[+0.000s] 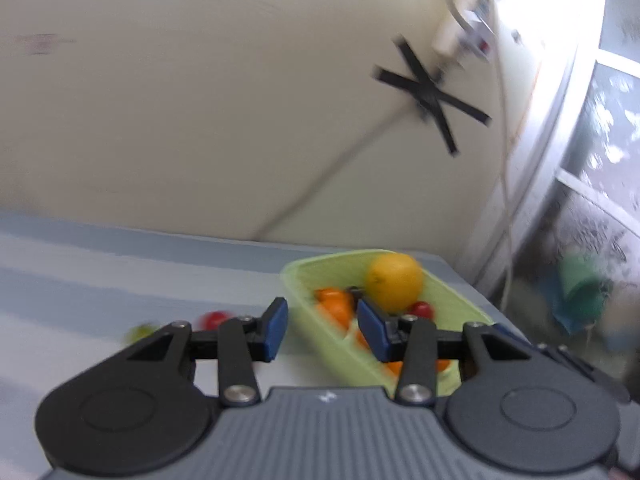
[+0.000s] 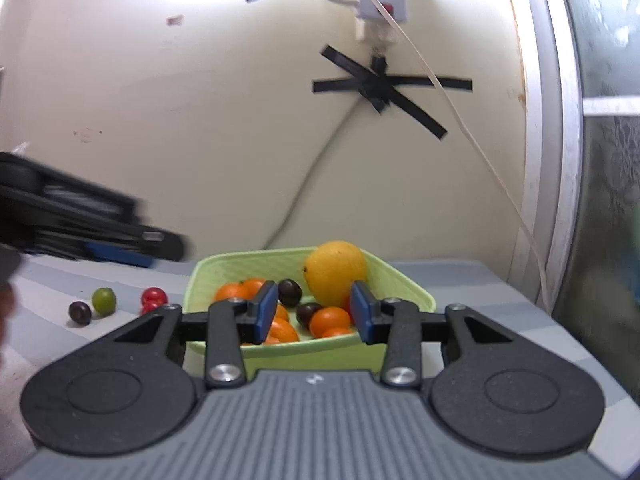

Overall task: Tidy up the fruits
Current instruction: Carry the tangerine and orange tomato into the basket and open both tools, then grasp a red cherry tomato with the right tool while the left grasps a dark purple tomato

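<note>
A light green basket point(image 2: 224, 268) stands on the grey table and holds a large yellow-orange fruit point(image 2: 334, 272), several small oranges point(image 2: 330, 319) and dark plums point(image 2: 290, 291). My right gripper point(image 2: 314, 312) is open and empty, just in front of the basket. On the table to the left lie a red fruit point(image 2: 154, 296), a green fruit point(image 2: 104, 299) and a dark fruit point(image 2: 80, 312). My left gripper point(image 1: 322, 330) is open and empty over the basket's point(image 1: 316, 332) left rim. It also shows blurred in the right wrist view point(image 2: 80, 224), above the loose fruits.
A cream wall with black tape crosses point(image 2: 384, 88) and a white cable point(image 2: 460, 128) stands behind the table. A window frame point(image 2: 560, 160) is at the right. The table's right edge point(image 2: 520, 300) is near the basket.
</note>
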A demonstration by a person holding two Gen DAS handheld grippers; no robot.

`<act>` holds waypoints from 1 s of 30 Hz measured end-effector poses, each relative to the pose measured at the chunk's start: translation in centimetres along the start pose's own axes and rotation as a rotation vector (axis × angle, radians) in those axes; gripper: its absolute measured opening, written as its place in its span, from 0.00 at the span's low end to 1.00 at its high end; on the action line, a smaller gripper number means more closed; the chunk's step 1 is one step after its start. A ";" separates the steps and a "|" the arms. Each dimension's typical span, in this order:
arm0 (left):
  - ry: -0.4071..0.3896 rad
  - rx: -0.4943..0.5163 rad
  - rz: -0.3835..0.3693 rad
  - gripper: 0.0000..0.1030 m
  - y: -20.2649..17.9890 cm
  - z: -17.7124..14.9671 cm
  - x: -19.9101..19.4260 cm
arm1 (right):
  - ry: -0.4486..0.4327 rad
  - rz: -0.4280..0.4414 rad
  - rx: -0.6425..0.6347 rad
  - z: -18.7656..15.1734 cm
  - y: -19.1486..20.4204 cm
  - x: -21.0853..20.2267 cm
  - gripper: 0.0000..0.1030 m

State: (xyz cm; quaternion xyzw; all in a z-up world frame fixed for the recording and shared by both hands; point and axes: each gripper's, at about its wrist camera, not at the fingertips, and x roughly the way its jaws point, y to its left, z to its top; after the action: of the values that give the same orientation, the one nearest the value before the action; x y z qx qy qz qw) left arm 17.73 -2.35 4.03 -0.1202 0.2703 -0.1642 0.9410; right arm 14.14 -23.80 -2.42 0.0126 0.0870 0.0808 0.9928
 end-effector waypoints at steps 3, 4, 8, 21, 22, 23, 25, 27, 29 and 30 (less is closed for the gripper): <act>-0.012 -0.001 0.097 0.39 3.3 -2.1 -3.2 | -0.026 0.038 -0.031 -0.1 0.9 -0.8 0.41; -0.002 0.008 0.137 0.39 4.2 -3.0 -3.9 | -0.029 0.059 -0.044 -0.2 1.4 -1.0 0.41; 0.074 0.000 0.246 0.39 8.0 -6.2 -5.0 | -0.001 0.164 -0.078 -0.4 3.7 -1.6 0.41; 0.051 -0.046 0.186 0.44 9.1 -6.6 -5.1 | 0.225 0.213 -0.197 0.1 11.9 3.5 0.38; 0.047 -0.054 0.181 0.44 9.2 -6.6 -5.2 | 0.236 0.206 -0.195 0.3 12.2 4.3 0.38; 0.044 -0.059 0.178 0.44 9.3 -6.6 -5.4 | 0.244 0.197 -0.197 0.5 12.7 5.1 0.38; 0.039 -0.065 0.171 0.44 9.3 -6.7 -5.5 | 0.256 0.174 -0.211 0.8 13.5 6.6 0.38; 0.036 -0.065 0.164 0.44 9.3 -6.6 -5.5 | 0.271 0.151 -0.228 0.5 13.9 7.7 0.37; 0.034 -0.059 0.160 0.44 9.3 -6.6 -5.5 | 0.308 0.141 -0.237 0.5 14.2 9.0 0.35; 0.033 -0.056 0.160 0.44 9.2 -6.6 -5.4 | 0.342 0.142 -0.229 0.5 14.2 9.6 0.33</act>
State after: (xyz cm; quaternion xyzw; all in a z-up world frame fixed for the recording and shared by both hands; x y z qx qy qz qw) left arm 12.02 7.21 -1.75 -0.1218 0.2992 -0.0829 0.9427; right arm 21.33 -8.23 -3.01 -0.1079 0.2432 0.1611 0.9504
